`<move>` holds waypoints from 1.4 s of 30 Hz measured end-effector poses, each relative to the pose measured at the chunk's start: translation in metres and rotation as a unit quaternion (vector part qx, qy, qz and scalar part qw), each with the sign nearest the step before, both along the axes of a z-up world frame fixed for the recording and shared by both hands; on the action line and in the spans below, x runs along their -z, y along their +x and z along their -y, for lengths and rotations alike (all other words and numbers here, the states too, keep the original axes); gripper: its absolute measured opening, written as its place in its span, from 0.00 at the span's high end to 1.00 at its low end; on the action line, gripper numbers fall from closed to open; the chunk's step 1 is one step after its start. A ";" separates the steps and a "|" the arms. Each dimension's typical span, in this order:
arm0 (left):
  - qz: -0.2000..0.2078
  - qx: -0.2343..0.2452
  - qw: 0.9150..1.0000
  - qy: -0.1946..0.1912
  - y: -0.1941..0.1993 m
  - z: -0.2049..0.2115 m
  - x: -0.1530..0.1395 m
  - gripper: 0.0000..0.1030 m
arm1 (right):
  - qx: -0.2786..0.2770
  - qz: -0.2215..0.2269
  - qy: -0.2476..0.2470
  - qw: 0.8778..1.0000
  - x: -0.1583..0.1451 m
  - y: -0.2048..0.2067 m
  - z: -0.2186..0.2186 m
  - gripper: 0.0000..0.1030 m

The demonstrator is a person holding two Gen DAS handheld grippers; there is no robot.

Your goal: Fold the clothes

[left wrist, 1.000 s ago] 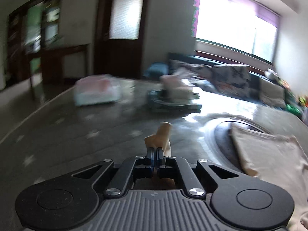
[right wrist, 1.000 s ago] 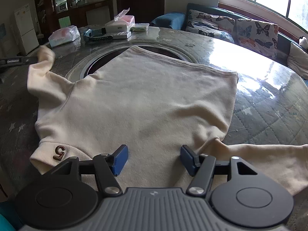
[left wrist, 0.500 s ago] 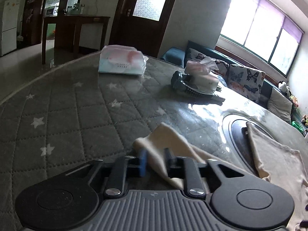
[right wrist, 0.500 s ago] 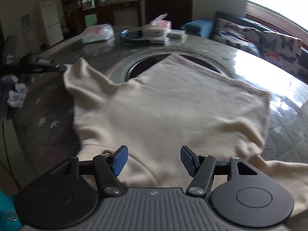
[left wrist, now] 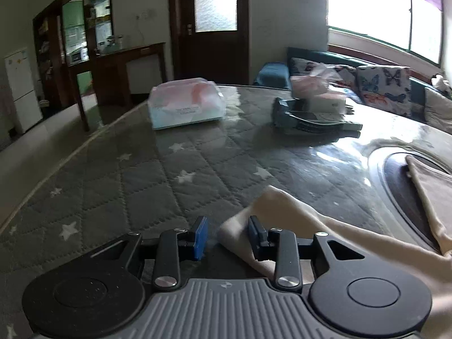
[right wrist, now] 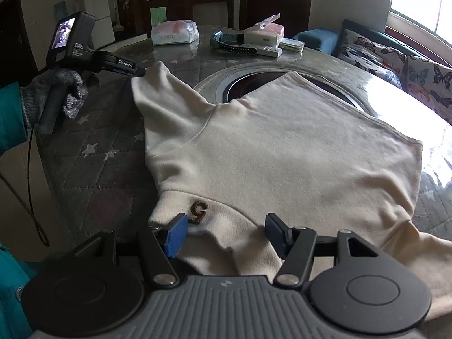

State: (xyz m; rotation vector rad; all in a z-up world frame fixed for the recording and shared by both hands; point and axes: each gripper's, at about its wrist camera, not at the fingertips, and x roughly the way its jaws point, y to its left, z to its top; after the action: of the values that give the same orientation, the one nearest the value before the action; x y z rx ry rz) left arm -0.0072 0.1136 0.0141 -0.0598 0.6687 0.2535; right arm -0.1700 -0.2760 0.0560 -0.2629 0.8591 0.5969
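Sweater (right wrist: 282, 147): lies flat; I'm mid-setup.
Left tongs (left wrist: 227, 236): apart, cuff (left wrist: 240, 233) loose between; sleeve may slip.
Right tongs (right wrist: 224, 234): apart over collar (right wrist: 209, 223); could bunch it.

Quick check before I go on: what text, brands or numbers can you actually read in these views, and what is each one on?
"DAS": on the upper body of the left tool, in the right wrist view.
"GenRobot.AI": along that tool's arm.
"5": brown figure on the cream sweater, near its collar, seen upside down.
Tissue pack: printed label, too blurred to read.
White box on the table: small print, unreadable.
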 end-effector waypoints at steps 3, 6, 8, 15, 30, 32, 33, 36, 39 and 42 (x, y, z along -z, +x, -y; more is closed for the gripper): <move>0.000 -0.013 1.000 -0.008 0.002 -0.007 -0.005 0.66 | 0.020 0.009 0.019 1.000 -0.010 -0.003 0.012 0.40; 0.012 -0.011 1.000 -0.011 -0.002 -0.006 -0.015 0.66 | 0.057 0.023 0.028 0.998 -0.018 -0.002 0.031 0.40; 0.020 0.004 1.000 -0.017 -0.007 0.000 -0.022 0.66 | 0.090 0.026 0.031 0.995 -0.020 0.002 0.048 0.40; 0.019 0.127 0.991 -0.038 -0.021 0.057 -0.038 0.66 | 0.214 0.033 0.007 0.976 -0.010 0.020 0.113 0.44; -0.025 0.377 0.923 -0.070 -0.055 0.212 -0.022 0.65 | 0.384 0.034 -0.015 0.923 0.011 0.032 0.223 0.49; -0.029 0.397 0.915 -0.065 -0.059 0.224 -0.016 0.65 | 0.409 0.036 -0.019 0.912 0.012 0.037 0.236 0.49; -0.029 0.405 0.912 -0.061 -0.061 0.227 -0.015 0.66 | 0.421 0.036 -0.020 0.906 0.012 0.040 0.242 0.49; -0.034 0.422 0.904 -0.058 -0.066 0.235 -0.012 0.65 | 0.456 0.039 -0.020 0.889 0.014 0.048 0.260 0.49; -0.041 0.436 0.898 -0.054 -0.070 0.241 -0.009 0.64 | 0.478 0.039 -0.016 0.877 0.018 0.055 0.274 0.49; -0.046 0.440 0.895 -0.051 -0.071 0.244 -0.005 0.64 | 0.486 0.034 -0.008 0.873 0.022 0.059 0.281 0.53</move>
State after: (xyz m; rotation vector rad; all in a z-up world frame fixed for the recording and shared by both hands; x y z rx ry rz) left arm -0.0780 -0.1304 0.0187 0.1589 0.7415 -0.6607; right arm -0.1110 -0.5566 0.0341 0.1517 0.8085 -0.3659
